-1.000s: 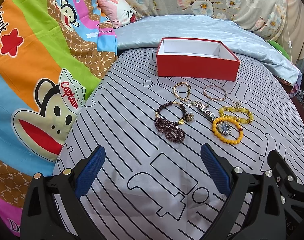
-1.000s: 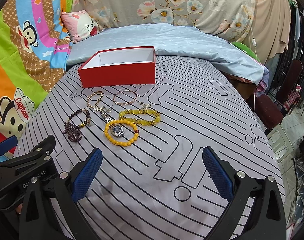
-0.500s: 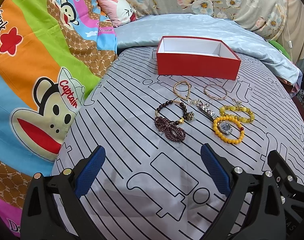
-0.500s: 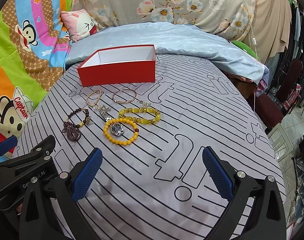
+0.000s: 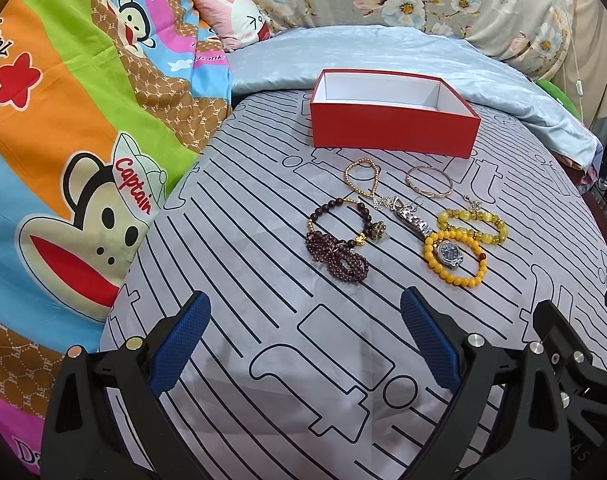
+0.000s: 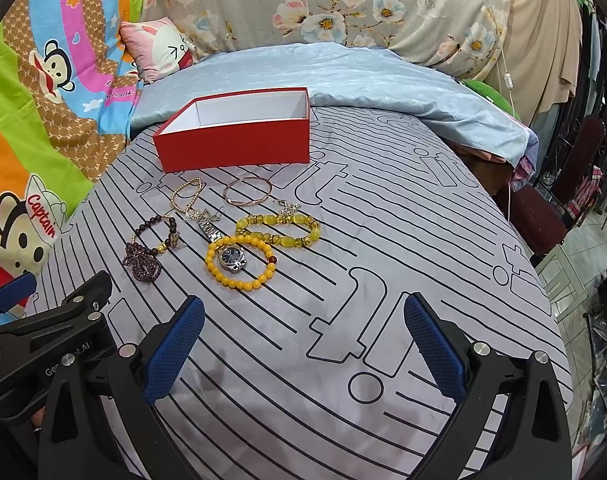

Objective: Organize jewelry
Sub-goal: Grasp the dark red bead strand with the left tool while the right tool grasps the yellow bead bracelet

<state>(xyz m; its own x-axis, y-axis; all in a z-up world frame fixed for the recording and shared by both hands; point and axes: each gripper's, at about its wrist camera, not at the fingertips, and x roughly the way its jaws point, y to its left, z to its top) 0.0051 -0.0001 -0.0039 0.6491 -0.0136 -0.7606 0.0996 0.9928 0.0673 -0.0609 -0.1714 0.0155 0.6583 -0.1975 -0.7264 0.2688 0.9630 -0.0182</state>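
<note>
An open red box [image 5: 391, 130] [image 6: 235, 142] with a white inside stands empty at the back of the striped grey sheet. In front of it lies the jewelry: a dark purple bead bracelet [image 5: 337, 254] [image 6: 143, 262], a gold bead chain [image 5: 361, 178] [image 6: 185, 196], a rose-gold bangle [image 5: 429, 184] [image 6: 247, 192], a silver watch [image 5: 447, 254] [image 6: 231, 258] inside an orange bead bracelet [image 5: 455, 276] [image 6: 239, 280], and a yellow stone bracelet [image 5: 473, 228] [image 6: 279, 230]. My left gripper [image 5: 305, 340] and right gripper [image 6: 303, 338] are both open and empty, short of the jewelry.
A cartoon monkey blanket [image 5: 63, 160] lies at the left. A light blue quilt [image 5: 383, 52] and floral pillows [image 6: 343, 4] lie behind the box. The bed's right edge drops to a chair [image 6: 559, 208] and tiled floor.
Both grippers have moved a little forward toward the jewelry, which sits slightly lower in the views. Nothing was picked up.
</note>
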